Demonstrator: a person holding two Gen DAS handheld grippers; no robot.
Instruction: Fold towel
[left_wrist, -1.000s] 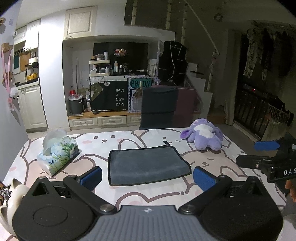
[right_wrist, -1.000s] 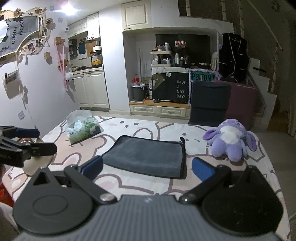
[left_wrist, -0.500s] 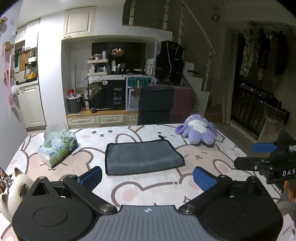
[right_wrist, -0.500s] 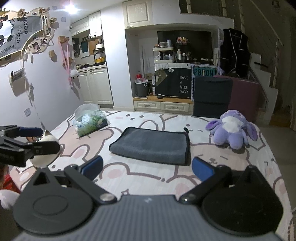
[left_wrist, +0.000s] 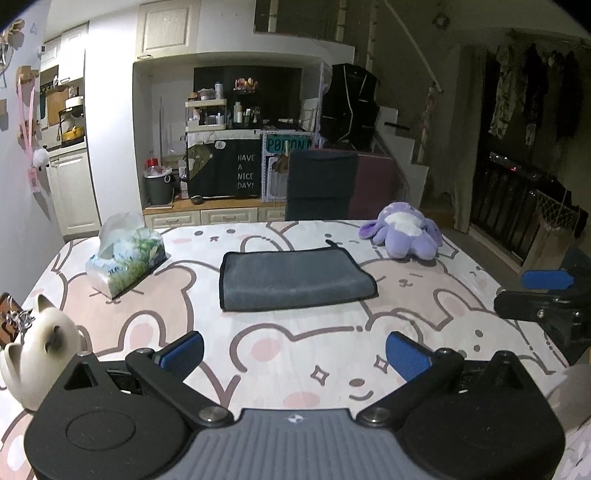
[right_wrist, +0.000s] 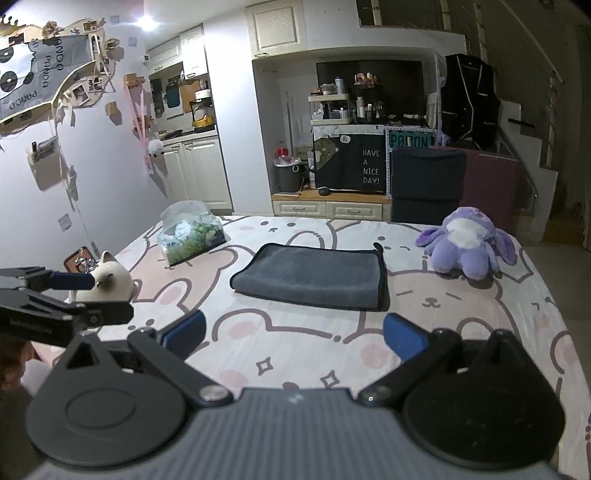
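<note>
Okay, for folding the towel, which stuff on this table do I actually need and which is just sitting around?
Needed:
grey towel
left tool, open
right tool, open

Just sitting around:
tissue pack
purple plush toy
white cat figurine

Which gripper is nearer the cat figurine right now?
Left. The left gripper hangs open just right of the cat figurine, close beside it; the right gripper, also open, sits farther right, across the table from it.

Grey towel (left_wrist: 295, 277), purple plush (left_wrist: 404, 235), pink-bunny tablecloth (left_wrist: 280, 343).
</note>
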